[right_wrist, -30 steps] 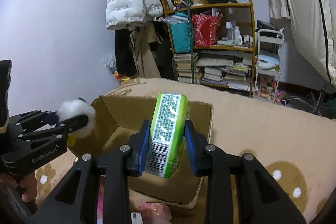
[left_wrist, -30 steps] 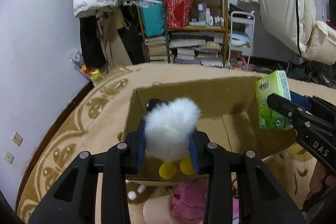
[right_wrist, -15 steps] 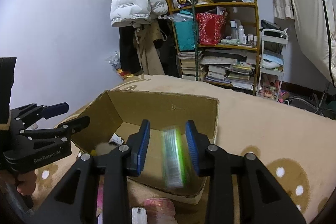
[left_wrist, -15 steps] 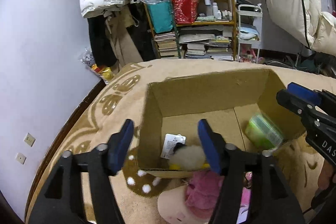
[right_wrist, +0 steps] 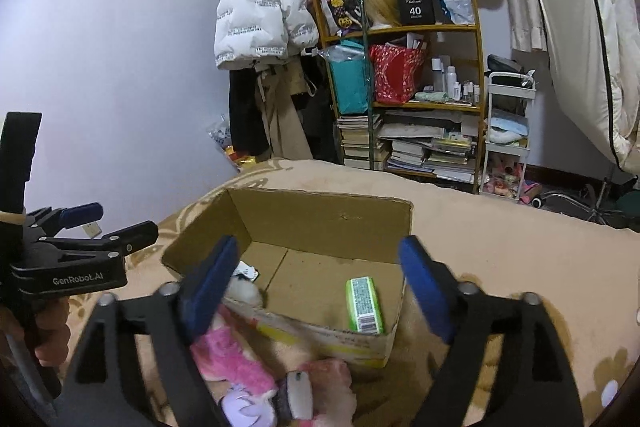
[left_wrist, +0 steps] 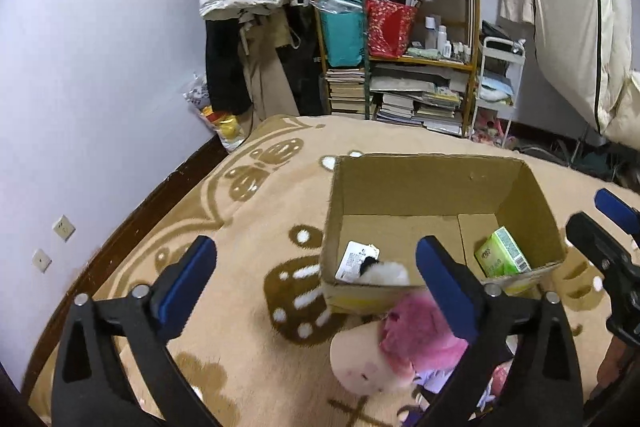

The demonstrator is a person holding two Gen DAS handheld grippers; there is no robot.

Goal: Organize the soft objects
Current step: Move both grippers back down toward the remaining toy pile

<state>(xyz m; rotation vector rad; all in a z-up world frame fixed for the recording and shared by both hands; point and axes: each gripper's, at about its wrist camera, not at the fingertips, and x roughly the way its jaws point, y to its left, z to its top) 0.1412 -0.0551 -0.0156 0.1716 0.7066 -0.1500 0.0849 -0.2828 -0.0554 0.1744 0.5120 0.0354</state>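
Both things have left my tools since a second ago: the white plush toy (left_wrist: pixel 385 273) and the green tissue pack (left_wrist: pixel 502 258) now lie inside the cardboard box (left_wrist: pixel 424 183), where before each was clamped above it. My left tool (left_wrist: pixel 316 263) has just been opening and stands wide, nothing between its blue pads. My right tool (right_wrist: pixel 316 267) has just been opening too and is spread wide and bare. The plush toy rests against the box's near wall at its left corner, a white tag beside it; the tissue pack lies by the right wall, well apart from the toy. The box sits on a beige patterned blanket (left_wrist: pixel 248 227) covering the bed. Just outside the box's near wall a pink plush (left_wrist: pixel 416 341) lies on the blanket, touching the cardboard.
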